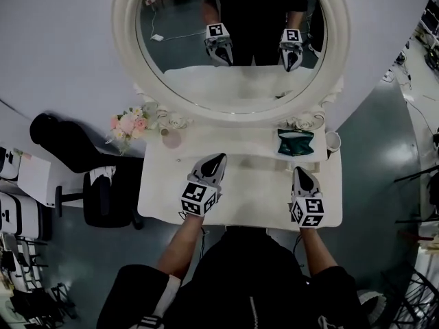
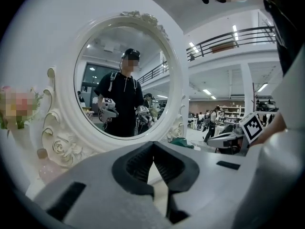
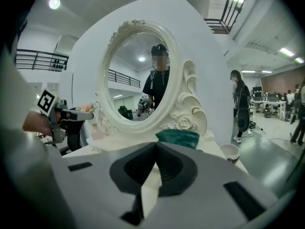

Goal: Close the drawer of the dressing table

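The white dressing table (image 1: 240, 190) with its oval mirror (image 1: 233, 40) stands right in front of me. No drawer shows in any view; the table's front edge is covered by my body. My left gripper (image 1: 218, 159) hovers over the left middle of the tabletop, jaws shut and empty. My right gripper (image 1: 300, 172) hangs over the right side of the top, also shut with nothing in it. In the left gripper view the left gripper (image 2: 153, 145) points at the mirror frame (image 2: 57, 142). The right gripper (image 3: 156, 145) faces the mirror (image 3: 138, 75) too.
A dark green box (image 1: 296, 142) and a white cup (image 1: 333, 141) stand at the table's back right. Pink flowers (image 1: 129, 123) and a small pink bottle (image 1: 171, 138) stand at the back left. A black chair (image 1: 103, 196) is on the floor to the left.
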Demonstrator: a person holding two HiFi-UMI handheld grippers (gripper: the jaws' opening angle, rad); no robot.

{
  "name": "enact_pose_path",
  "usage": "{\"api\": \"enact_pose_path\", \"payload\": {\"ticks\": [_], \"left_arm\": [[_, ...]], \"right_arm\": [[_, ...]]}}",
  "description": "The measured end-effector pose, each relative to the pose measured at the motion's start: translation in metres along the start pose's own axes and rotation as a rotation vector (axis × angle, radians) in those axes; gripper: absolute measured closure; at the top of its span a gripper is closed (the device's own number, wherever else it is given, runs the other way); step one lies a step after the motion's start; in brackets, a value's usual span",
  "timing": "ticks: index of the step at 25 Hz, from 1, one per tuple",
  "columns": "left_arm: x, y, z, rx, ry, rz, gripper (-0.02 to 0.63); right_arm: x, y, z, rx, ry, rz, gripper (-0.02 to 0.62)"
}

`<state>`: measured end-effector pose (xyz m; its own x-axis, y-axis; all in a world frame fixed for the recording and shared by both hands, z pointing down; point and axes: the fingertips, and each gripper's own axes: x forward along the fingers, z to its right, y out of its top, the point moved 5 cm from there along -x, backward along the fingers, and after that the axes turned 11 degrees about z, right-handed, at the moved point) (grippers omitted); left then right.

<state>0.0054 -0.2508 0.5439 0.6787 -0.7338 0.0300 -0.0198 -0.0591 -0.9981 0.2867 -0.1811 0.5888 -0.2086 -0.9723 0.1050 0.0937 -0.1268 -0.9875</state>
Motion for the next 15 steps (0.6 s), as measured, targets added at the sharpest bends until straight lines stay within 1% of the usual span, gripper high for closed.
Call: {"api": "enact_pose_path", "payload": {"ticks": [2,6,10,11,14,15], "left_arm": [[0.0,-0.005,0.003,-0.008,-0.009,-0.008,0.601],[-0.001,-0.01,0.008,-0.01,-0.014,-0.021,0.601],[-0.001,-0.008,0.006,-0.009,-0.008,-0.022,0.601],[-0.002,-0.008,0.005,-0.009,-0.004,-0.023,0.601],[-0.006,-0.009,0.002,-0.011,0.007,-0.029,0.601],[-0.007,-0.01,0.001,-0.012,0.01,-0.031,0.601]], "right_arm": [[-0.012,-0.022,0.008,-0.005,-0.011,-0.037,0.595],[-0.036,-0.068,0.026,-0.003,-0.064,-0.144,0.594],[-0.044,-0.089,0.039,0.013,-0.11,-0.202,0.594],[-0.043,-0.093,0.044,0.021,-0.129,-0.212,0.575],[-0.038,-0.108,0.056,0.057,-0.187,-0.259,0.486],[-0.037,-0.113,0.059,0.065,-0.198,-0.279,0.465]]}}
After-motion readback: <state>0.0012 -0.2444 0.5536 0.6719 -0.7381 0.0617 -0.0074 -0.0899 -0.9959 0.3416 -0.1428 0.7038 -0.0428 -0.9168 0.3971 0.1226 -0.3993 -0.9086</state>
